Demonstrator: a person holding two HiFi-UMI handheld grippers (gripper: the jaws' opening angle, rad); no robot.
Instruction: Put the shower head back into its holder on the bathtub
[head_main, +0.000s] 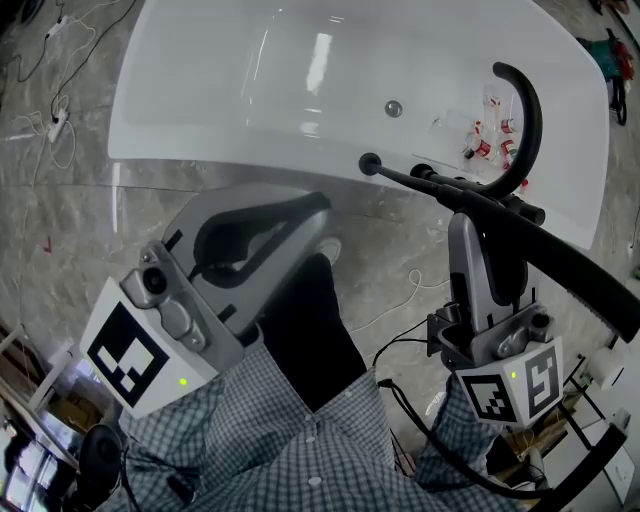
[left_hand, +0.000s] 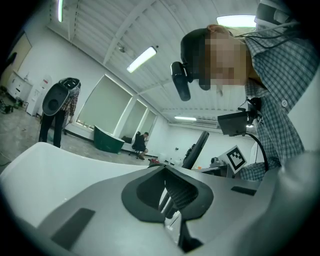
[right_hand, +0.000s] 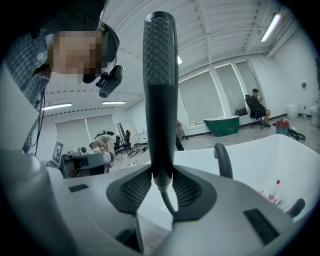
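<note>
We find the left claw (left_hand: 167, 190) pressed together and carrying nothing, low over the floor just short of the white bathtub (head_main: 190, 110). The right claw (right_hand: 161, 182) pinches the black shower head (right_hand: 160, 75) by its handle, near the tub's curved black spout (head_main: 528, 110).

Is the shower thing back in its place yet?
Not yet. Picked up: the right gripper is clamped on the long black shower head. In hand: it's held beside the white bathtub. Left: seating it in its holder. The left gripper holds nothing.
</note>
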